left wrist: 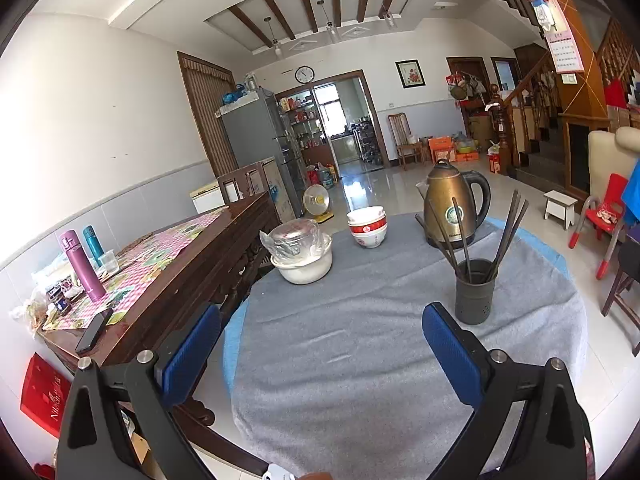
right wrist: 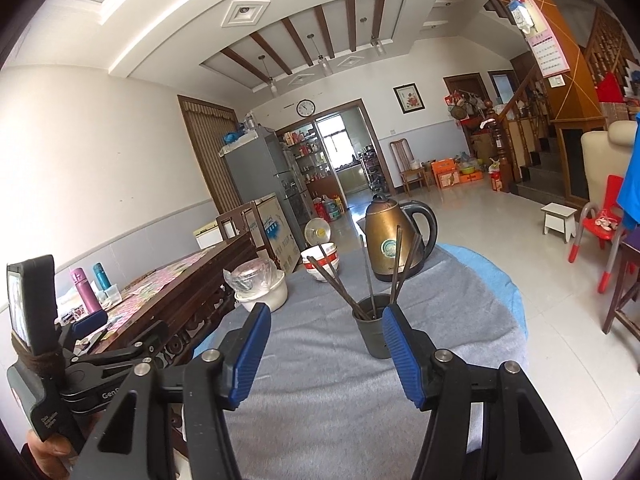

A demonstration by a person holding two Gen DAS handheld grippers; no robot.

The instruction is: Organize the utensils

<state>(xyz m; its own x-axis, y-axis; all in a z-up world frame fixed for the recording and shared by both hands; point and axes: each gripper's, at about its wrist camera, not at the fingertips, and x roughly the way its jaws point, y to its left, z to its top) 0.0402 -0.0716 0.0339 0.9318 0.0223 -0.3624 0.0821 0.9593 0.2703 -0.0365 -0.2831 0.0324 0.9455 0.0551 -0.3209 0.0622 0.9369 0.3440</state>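
A dark holder (left wrist: 475, 292) stands upright on the right half of a round desk (left wrist: 360, 360) covered with a grey cloth, with several dark chopsticks (left wrist: 508, 228) fanned out inside it. Behind it sits a bronze kettle (left wrist: 452, 208); to the left are stacked red-and-white bowls (left wrist: 368, 226) and a white pot (left wrist: 304, 260) with a wrapped glass lid. The left tongs (left wrist: 320, 344) hang wide apart above the cloth, holding nothing. The right tongs (right wrist: 326, 344) are also wide and empty, near the holder. A long wooden sideboard (left wrist: 180, 276) flanks the desk; pale glossy floor tiles (left wrist: 400, 184) stretch toward a kitchen doorway.
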